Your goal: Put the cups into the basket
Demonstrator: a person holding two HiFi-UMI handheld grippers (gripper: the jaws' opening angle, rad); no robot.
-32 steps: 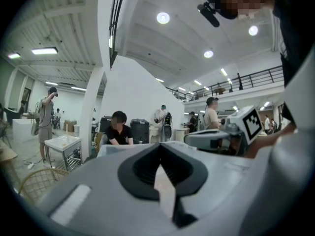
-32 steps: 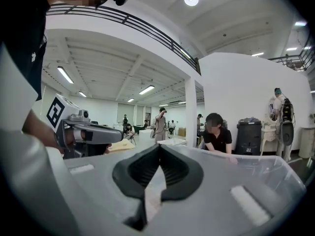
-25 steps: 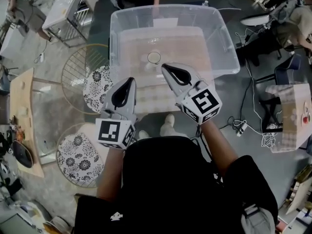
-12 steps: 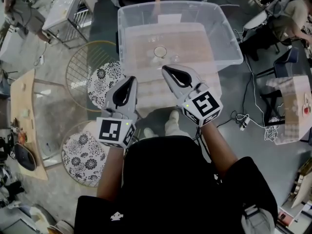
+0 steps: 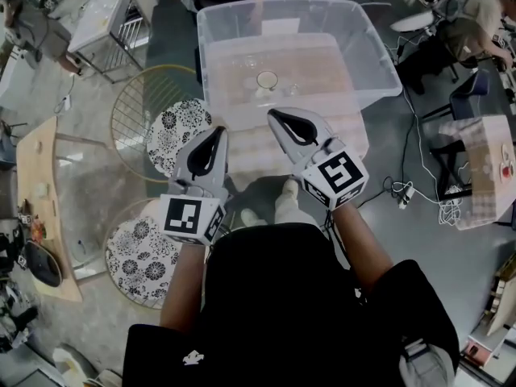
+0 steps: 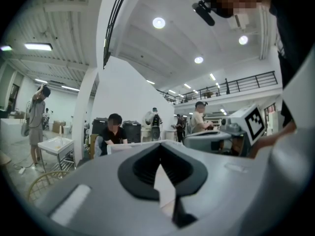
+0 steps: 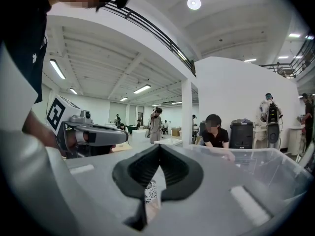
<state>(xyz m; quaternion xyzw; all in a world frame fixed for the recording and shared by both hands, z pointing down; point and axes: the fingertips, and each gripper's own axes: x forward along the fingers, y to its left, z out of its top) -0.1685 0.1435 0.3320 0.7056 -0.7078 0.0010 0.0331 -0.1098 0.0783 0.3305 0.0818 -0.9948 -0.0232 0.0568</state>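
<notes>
Item: cup (image 5: 267, 80), clear glass, round-rimmed, upright in a translucent plastic tub (image 5: 377, 63). It is at 12 o'clock from the right gripper (image 5: 272, 114), well apart. We log the left gripper (image 5: 218, 130) and the right with jaws pressed together, empty. A round gold wire basket (image 5: 131, 105) lies at 9 o'clock. Only the head view shows the cup.

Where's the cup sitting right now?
In the head view, the cup stands inside the clear plastic bin, near its middle, just ahead of the shut right gripper and up to the right of the wire basket.
</notes>
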